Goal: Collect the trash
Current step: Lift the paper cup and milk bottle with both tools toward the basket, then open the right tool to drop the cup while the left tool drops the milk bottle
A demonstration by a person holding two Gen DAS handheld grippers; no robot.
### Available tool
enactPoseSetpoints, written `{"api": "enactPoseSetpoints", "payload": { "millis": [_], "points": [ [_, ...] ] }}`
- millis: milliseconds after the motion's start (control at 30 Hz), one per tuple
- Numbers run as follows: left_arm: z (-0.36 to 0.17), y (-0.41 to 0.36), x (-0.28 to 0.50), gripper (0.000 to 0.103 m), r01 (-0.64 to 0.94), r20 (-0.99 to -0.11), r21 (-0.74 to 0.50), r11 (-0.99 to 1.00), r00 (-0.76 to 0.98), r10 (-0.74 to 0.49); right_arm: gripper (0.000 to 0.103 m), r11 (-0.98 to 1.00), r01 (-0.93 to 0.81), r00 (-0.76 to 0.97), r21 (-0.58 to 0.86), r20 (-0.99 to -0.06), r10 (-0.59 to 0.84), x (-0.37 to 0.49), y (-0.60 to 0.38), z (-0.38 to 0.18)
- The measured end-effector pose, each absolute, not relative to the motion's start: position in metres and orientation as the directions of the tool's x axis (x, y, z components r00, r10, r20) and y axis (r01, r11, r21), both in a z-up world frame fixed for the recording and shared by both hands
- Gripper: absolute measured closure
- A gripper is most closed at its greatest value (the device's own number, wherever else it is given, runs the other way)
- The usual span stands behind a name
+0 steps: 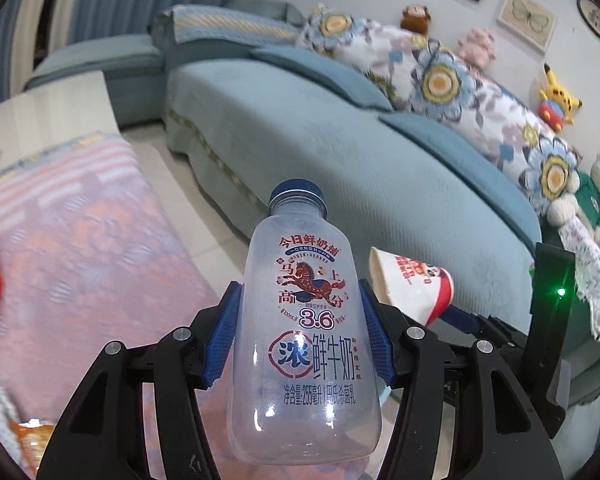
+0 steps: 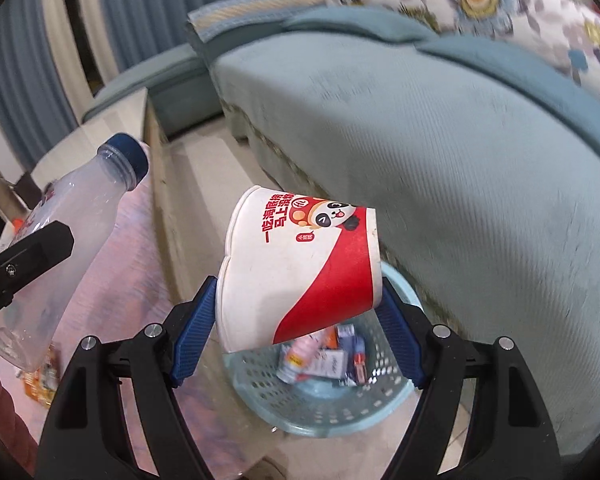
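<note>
My left gripper [image 1: 298, 344] is shut on an empty clear milk bottle [image 1: 306, 320] with a blue cap and red print; the blue pads press both its sides. That bottle [image 2: 60, 248] also shows at the left of the right wrist view. My right gripper [image 2: 298, 332] is shut on a white and red paper cup [image 2: 300, 268] with a panda print, tilted on its side. The cup [image 1: 414, 284] appears just right of the bottle in the left wrist view. Below the cup stands a light blue trash basket [image 2: 332, 404] with several small packages inside.
A teal sofa [image 1: 340, 152] with floral cushions [image 1: 440, 76] and plush toys fills the right. A low table under a pink patterned cloth [image 1: 80, 240] lies to the left, with an orange snack wrapper [image 1: 32, 440] on it. Tiled floor runs between them.
</note>
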State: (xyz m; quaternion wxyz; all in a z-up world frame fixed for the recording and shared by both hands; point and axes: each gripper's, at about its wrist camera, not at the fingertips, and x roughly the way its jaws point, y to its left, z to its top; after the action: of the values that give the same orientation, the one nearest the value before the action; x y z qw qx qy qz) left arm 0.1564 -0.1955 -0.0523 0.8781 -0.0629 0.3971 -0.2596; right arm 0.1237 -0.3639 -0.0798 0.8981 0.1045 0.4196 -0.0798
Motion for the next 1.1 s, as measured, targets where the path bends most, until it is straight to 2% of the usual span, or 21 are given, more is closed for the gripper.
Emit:
{"api": "enactPoseSetpoints", "payload": {
  "millis": [433,533,633,933,1100],
  "points": [
    [-0.117,-0.226,0.171,0.047,0.437,-0.750,-0.306,0.846,0.437,-0.497,0.028,0.927,0.325,0.496,0.189,-0.868,0.003,0.140,-0.399,-0.163],
    [-0.119,-0.225,0.171,0.041,0.432,-0.749,-0.300,0.851,0.446,-0.490,0.028,0.909,0.354,0.476,0.218,-0.879,0.026,0.142,-0.406,-0.173],
    [-0.119,-0.225,0.170,0.040,0.435,-0.754,-0.277,0.857,0.454,-0.474,0.028,0.893,0.371,0.466,0.256,-0.883,0.060,0.142,-0.413,-0.181],
    [-0.111,-0.210,0.166,0.040,0.421,-0.739,-0.309,0.853,0.458,-0.494,0.028,0.898,0.356,0.481,0.259,-0.874,0.062,0.132,-0.409,-0.174],
    [-0.088,-0.193,0.156,0.040,0.416,-0.709,-0.322,0.850,0.490,-0.508,0.028,0.927,0.308,0.521,0.215,-0.853,0.025,0.126,-0.389,-0.145]
  ]
}}
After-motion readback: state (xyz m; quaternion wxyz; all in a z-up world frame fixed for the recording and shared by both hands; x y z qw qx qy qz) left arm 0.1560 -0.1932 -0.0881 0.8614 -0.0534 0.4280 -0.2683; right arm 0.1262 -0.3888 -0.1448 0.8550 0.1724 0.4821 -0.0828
